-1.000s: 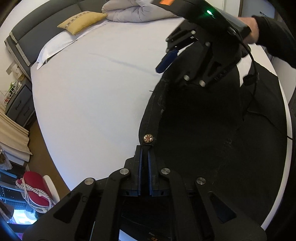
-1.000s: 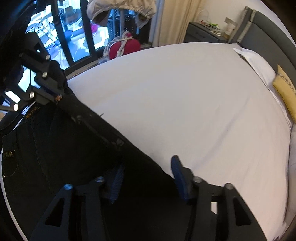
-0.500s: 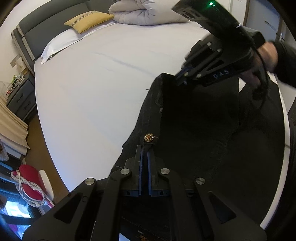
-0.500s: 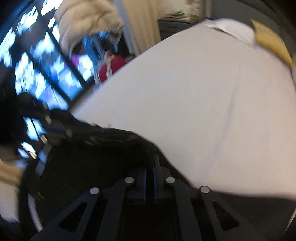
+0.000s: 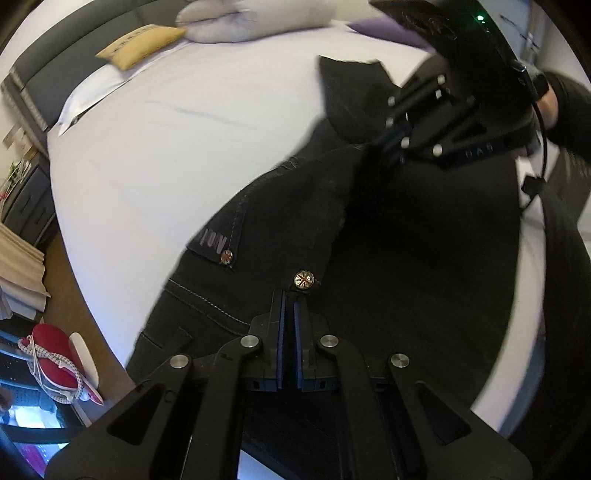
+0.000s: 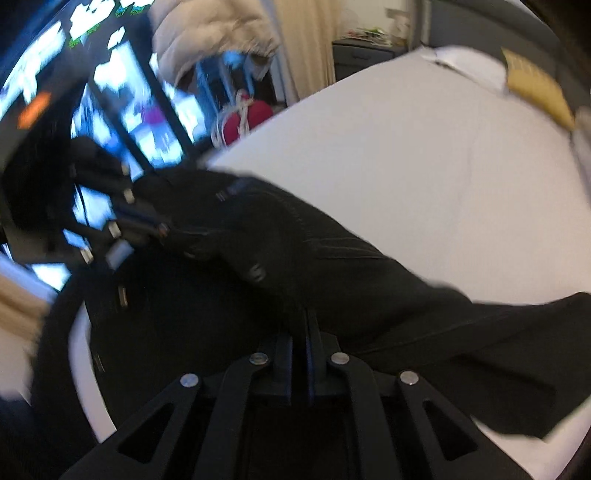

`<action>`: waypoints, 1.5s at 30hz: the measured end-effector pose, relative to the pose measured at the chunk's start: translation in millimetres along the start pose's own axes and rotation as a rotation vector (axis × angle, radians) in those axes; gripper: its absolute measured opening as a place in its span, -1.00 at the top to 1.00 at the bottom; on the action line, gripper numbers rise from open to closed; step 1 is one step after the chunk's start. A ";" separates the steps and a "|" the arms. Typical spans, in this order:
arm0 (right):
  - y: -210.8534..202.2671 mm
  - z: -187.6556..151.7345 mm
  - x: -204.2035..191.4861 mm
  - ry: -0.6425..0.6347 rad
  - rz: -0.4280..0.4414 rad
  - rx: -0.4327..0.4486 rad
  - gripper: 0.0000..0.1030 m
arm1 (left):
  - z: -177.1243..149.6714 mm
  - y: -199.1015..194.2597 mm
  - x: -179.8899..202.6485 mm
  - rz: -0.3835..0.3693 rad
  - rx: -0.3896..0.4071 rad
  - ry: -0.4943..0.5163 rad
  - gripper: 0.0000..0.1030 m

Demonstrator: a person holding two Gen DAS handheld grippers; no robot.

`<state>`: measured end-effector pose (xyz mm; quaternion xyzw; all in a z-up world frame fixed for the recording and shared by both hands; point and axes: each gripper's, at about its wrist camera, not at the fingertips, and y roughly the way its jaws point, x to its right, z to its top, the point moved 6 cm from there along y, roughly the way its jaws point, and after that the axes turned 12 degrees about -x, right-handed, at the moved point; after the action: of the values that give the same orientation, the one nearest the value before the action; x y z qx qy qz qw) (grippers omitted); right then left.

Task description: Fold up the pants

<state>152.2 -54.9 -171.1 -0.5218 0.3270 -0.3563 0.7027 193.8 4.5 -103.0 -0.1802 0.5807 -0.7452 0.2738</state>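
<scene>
Black pants (image 5: pixel 388 236) hang lifted above a white bed (image 5: pixel 177 147). My left gripper (image 5: pixel 288 295) is shut on the waistband, just below a brass button (image 5: pixel 303 278). My right gripper (image 6: pixel 300 325) is shut on the pants (image 6: pixel 332 266) further along the same edge. In the left wrist view the right gripper (image 5: pixel 395 144) holds the cloth at upper right, with a leg end standing up behind it. In the right wrist view the left gripper (image 6: pixel 147 225) pinches the cloth at left. The view is blurred.
A yellow cushion (image 5: pixel 142 44) and a grey duvet (image 5: pixel 251 18) lie at the head of the bed. A red bag (image 5: pixel 48 350) sits on the floor by the bed's edge. A window with dark frames (image 6: pixel 122 110) is beyond the bed.
The right gripper closed on the pants' edge and lifted it. Both grippers have raised the pants off the bed, and a pocket with a second rivet has come into view.
</scene>
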 end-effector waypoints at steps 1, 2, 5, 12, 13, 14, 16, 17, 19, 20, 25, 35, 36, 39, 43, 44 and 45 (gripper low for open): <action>-4.1 -14.1 -7.2 -0.030 -0.041 -0.011 0.88 | -6.3 -2.0 12.9 -0.001 -0.004 0.013 0.95; -8.1 -29.0 -17.9 -0.078 -0.094 -0.023 0.88 | -13.6 -4.6 27.2 -0.011 -0.007 0.025 0.95; -8.5 -61.5 -56.2 -0.226 -0.255 -0.067 0.88 | -31.0 -3.9 60.9 -0.011 -0.036 0.064 0.95; 0.4 -117.2 -123.3 -0.435 -0.441 -0.129 0.88 | -63.5 1.4 96.1 -0.027 -0.089 0.075 0.95; -1.2 -123.3 -128.1 -0.442 -0.452 -0.128 0.88 | -68.0 -3.2 96.8 -0.022 -0.079 0.065 0.95; -0.3 -121.2 -134.4 -0.446 -0.460 -0.128 0.88 | -71.1 -6.3 97.6 -0.016 -0.075 0.059 0.95; 0.4 -124.8 -148.6 -0.446 -0.465 -0.124 0.88 | -75.2 -11.1 98.1 0.003 -0.075 0.058 0.96; 0.2 -127.4 -152.2 -0.448 -0.468 -0.123 0.88 | -83.0 -11.2 98.9 0.011 -0.079 0.054 0.96; 1.9 -127.1 -158.1 -0.460 -0.473 -0.124 0.88 | -91.3 -10.5 94.9 0.005 -0.081 0.035 0.96; 4.0 -126.1 -162.9 -0.467 -0.480 -0.126 0.88 | -89.7 -11.4 95.9 0.002 -0.080 0.027 0.96; 13.9 -131.2 -164.3 -0.460 -0.499 -0.141 0.88 | -107.4 -5.4 109.7 -0.002 -0.077 0.026 0.95; 24.5 -134.0 -169.0 -0.422 -0.507 -0.154 0.82 | -109.6 12.8 100.7 -0.047 -0.082 -0.053 0.90; 27.1 -132.8 -167.1 -0.395 -0.501 -0.150 0.82 | -109.8 12.4 99.1 -0.062 -0.080 -0.069 0.90; 26.8 -131.2 -163.7 -0.322 -0.477 -0.141 0.81 | -113.4 1.9 93.3 -0.125 -0.073 -0.132 0.83; 24.6 -129.2 -160.2 -0.253 -0.475 -0.127 0.80 | -124.8 -20.3 92.3 -0.145 -0.093 -0.164 0.81; 24.9 -129.8 -161.4 -0.250 -0.482 -0.124 0.80 | -127.6 -25.2 92.7 -0.139 -0.094 -0.169 0.81; 25.4 -130.2 -162.3 -0.250 -0.494 -0.121 0.80 | -128.5 -28.2 93.8 -0.140 -0.091 -0.173 0.81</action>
<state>-38.3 21.7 -212.9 -0.6667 0.1216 -0.4293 0.5971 39.1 50.1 -113.9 -0.2965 0.5741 -0.7170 0.2616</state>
